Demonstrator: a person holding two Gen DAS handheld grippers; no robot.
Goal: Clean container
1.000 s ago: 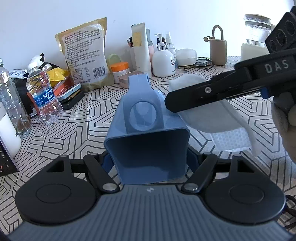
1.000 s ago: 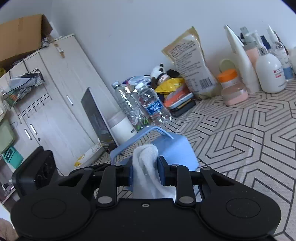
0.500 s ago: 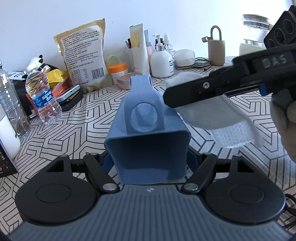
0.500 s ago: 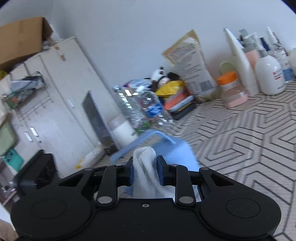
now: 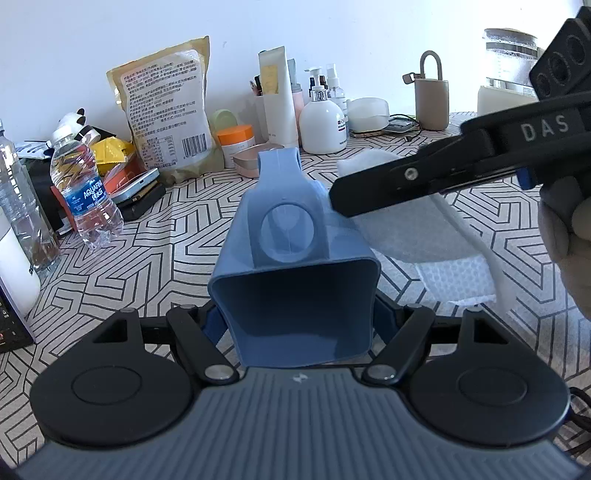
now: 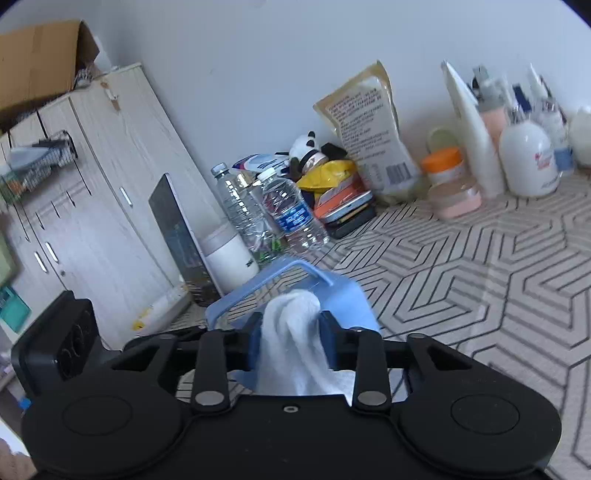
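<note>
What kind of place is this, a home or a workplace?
Probably a lived-in home room. The patterned table is crowded with toiletry bottles, a food pouch and water bottles, and a light wooden cabinet stands against the wall.

Both of your wrist views are bright, lit by soft, even daylight; the source itself cannot be seen. In your left wrist view the picture is sharp, and the white wall [image 5: 110, 33] looks faintly blue. The inside of the blue container [image 5: 295, 302] falls into deep shade, while its outer face is evenly lit. Shadows on the patterned table [image 5: 155, 258] are faint and soft-edged. Your right wrist view is softer: the white bottles [image 6: 528, 162] at the right edge are smeared by blur, and the white cloth [image 6: 291, 350] is bright, nearly washed out. Fisheye bending curves the cabinet [image 6: 103, 192] and darkens the corners.
</note>
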